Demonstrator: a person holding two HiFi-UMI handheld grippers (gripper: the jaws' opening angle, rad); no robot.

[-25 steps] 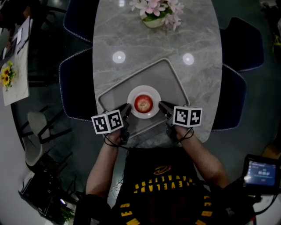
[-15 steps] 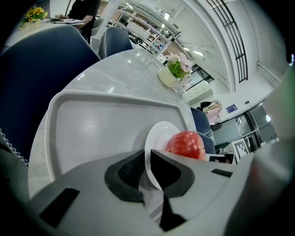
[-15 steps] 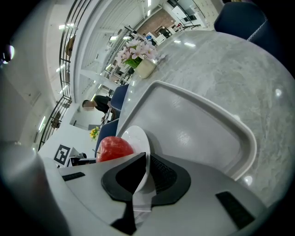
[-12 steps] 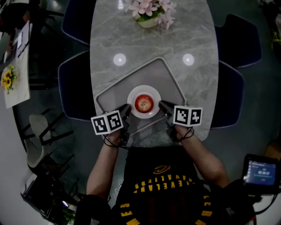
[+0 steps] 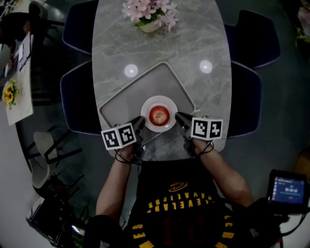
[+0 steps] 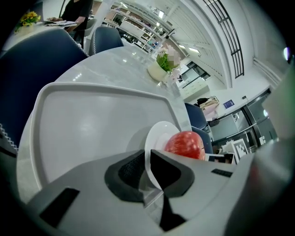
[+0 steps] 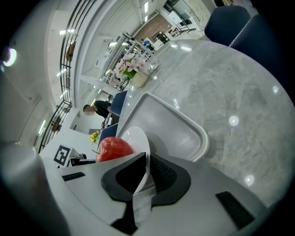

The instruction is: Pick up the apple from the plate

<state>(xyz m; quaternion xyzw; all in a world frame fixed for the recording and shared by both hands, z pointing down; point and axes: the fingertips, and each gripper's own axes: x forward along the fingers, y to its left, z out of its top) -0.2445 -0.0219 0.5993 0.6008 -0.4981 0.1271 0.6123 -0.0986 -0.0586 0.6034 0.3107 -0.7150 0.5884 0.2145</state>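
A red apple (image 5: 159, 115) rests on a small white plate (image 5: 167, 104), which is held above a grey tray (image 5: 116, 99). My left gripper (image 5: 139, 122) is shut on the plate's left rim and my right gripper (image 5: 178, 117) on its right rim. In the left gripper view the thin rim of the plate (image 6: 159, 133) runs between the dark pads of the left gripper (image 6: 147, 159), with the apple (image 6: 184, 144) just beyond. In the right gripper view the plate (image 7: 136, 137) is pinched in the right gripper (image 7: 146, 165) the same way, with the apple (image 7: 114, 148) to the left.
The tray (image 6: 87, 115) lies on an oval grey marble table (image 5: 203, 43). A pot of pink flowers (image 5: 147, 14) stands at the far end. Dark blue chairs (image 5: 244, 101) flank both sides. The person's body is close to the near table edge.
Both grippers have carried the plate with the apple slightly up and toward the tray's near right side; the tray and table now sit further left in the head view.
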